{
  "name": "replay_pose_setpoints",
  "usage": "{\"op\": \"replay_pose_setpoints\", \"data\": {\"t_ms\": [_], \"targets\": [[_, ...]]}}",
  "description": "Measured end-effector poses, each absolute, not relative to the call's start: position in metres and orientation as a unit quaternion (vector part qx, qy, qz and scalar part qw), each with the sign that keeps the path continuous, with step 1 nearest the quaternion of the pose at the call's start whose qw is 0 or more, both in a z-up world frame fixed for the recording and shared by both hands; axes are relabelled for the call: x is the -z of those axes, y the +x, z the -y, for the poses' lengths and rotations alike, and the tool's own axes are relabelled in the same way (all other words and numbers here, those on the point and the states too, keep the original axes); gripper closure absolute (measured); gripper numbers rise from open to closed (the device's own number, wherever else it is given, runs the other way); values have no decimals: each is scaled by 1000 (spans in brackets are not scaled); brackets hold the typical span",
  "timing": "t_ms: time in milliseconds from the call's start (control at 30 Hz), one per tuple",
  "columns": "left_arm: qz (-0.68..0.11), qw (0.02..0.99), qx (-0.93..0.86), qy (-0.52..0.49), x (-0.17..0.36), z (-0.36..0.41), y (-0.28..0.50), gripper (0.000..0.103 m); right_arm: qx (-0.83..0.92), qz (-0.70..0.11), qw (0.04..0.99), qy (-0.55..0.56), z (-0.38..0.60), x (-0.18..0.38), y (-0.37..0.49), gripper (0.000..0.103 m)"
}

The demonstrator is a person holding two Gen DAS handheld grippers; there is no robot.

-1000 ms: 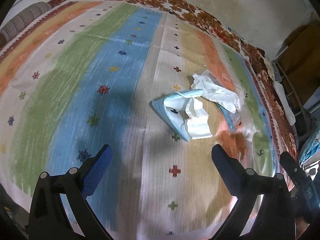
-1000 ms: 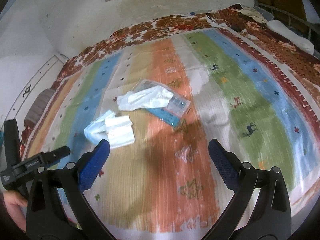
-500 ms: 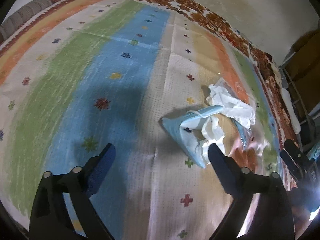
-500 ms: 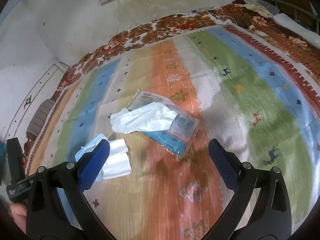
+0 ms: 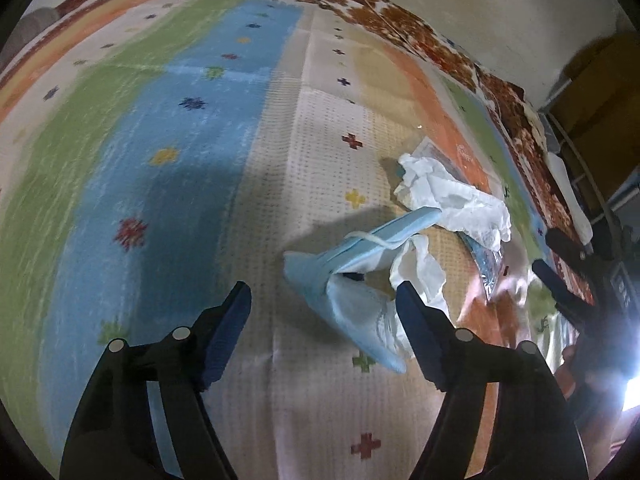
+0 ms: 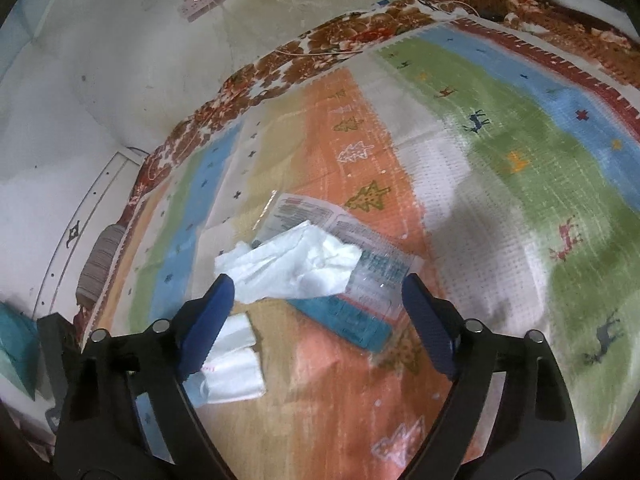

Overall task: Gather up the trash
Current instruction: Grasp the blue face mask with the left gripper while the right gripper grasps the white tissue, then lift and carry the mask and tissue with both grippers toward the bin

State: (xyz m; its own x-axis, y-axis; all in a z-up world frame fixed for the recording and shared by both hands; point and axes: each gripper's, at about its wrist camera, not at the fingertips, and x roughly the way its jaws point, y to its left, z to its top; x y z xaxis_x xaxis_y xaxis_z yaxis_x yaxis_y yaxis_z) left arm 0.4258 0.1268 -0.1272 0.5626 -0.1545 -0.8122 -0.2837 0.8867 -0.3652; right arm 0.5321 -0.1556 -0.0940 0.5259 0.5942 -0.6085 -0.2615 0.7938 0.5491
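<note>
A light blue face mask (image 5: 352,280) with a white tissue lies on the striped rug, between my left gripper's open fingers (image 5: 324,304). Behind it lie a crumpled white tissue (image 5: 452,196) and a clear plastic wrapper (image 5: 486,256). In the right wrist view the white tissue (image 6: 296,264) rests on the clear and teal wrapper (image 6: 360,280), between my open right gripper's fingertips (image 6: 316,296). The mask with its tissue (image 6: 232,368) shows at lower left, partly hidden by the left finger (image 6: 204,324). Both grippers are empty.
The striped rug (image 6: 500,160) covers a bed with a floral brown cover (image 6: 280,64) against a white wall. A pink power strip (image 6: 200,0) hangs on the wall. A bolster (image 6: 100,264) lies at the left. The right gripper (image 5: 576,280) shows in the left view.
Both grippers have moved forward and down toward the trash. The mask now sits between the left fingers and the tissue and wrapper between the right fingers. Nothing was grasped.
</note>
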Motion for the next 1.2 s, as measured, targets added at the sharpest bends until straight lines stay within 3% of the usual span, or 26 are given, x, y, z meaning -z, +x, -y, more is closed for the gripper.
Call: {"op": "replay_pose_setpoints", "data": {"t_ms": [100,167,233,267,367,467,533,633,900,1200], "targets": [[-458,861,-26,-221,130,-125,429,37,-255,-425,842,212,154,101,544,34],[-446,870,-33,-208,131,-127,427,55,-260,-430,835,223,150,108,551,38],[-439,872,-35,-212,133,-132,426,63,-265,-435,829,231,144,114,555,41],[-437,872,-32,-218,134,-136,425,72,-268,-437,828,227,138,116,557,45],[-425,875,-33,-232,132,-149,422,86,-265,-444,829,211,125,120,561,75],[-424,872,-33,-243,131,-154,421,94,-265,-446,831,203,120,120,561,88],[-423,874,-38,-238,128,-153,420,96,-265,-441,836,192,118,115,558,96],[-431,874,-54,-217,122,-150,420,97,-270,-437,837,188,118,108,552,99],[-426,879,-93,-194,87,-161,394,97,-285,-416,844,182,120,62,520,99],[-427,878,-134,-171,47,-169,351,98,-303,-346,886,58,108,-15,451,99]]}}
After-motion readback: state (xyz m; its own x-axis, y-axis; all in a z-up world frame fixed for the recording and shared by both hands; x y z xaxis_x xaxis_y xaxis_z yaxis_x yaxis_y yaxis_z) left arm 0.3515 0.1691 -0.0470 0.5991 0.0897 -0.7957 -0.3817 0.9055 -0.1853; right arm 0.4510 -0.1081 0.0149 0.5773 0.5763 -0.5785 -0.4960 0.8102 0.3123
